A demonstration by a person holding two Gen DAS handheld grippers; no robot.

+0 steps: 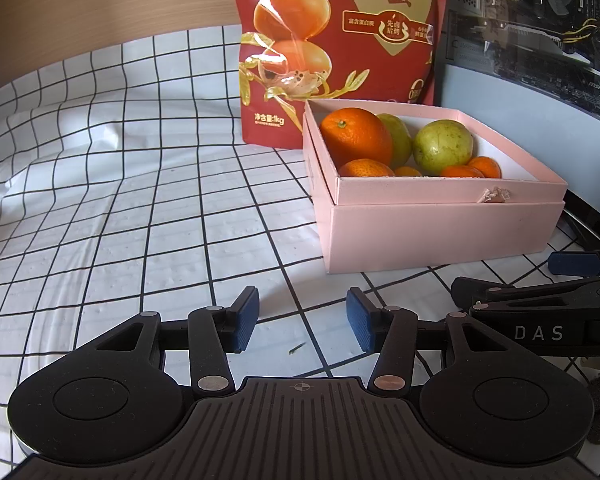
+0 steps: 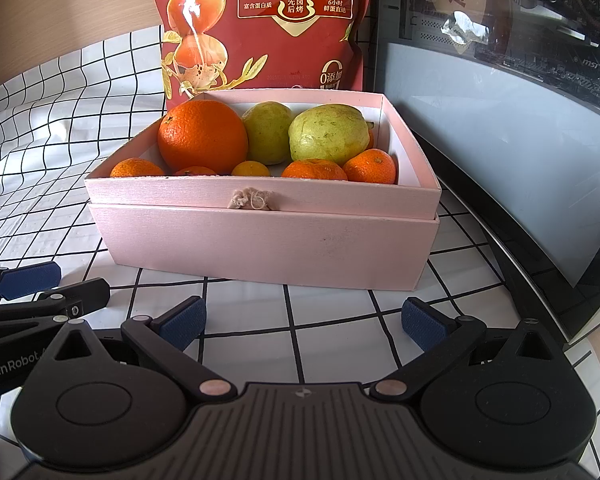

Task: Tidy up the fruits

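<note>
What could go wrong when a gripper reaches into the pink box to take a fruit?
1. The fruits are packed close: the large orange touches a green pear, so open fingers may push a neighbour instead of closing around one fruit.
2. The small mandarins lie low behind the front wall of the pink box; a finger may hit the rim and shift the box.
3. The red bag stands right behind the box and might tip.

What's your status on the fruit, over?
Left gripper and right gripper open, empty, over the cloth. Fruit all in the pink box: big orange, two green ones, small oranges. Nothing in the way.
</note>
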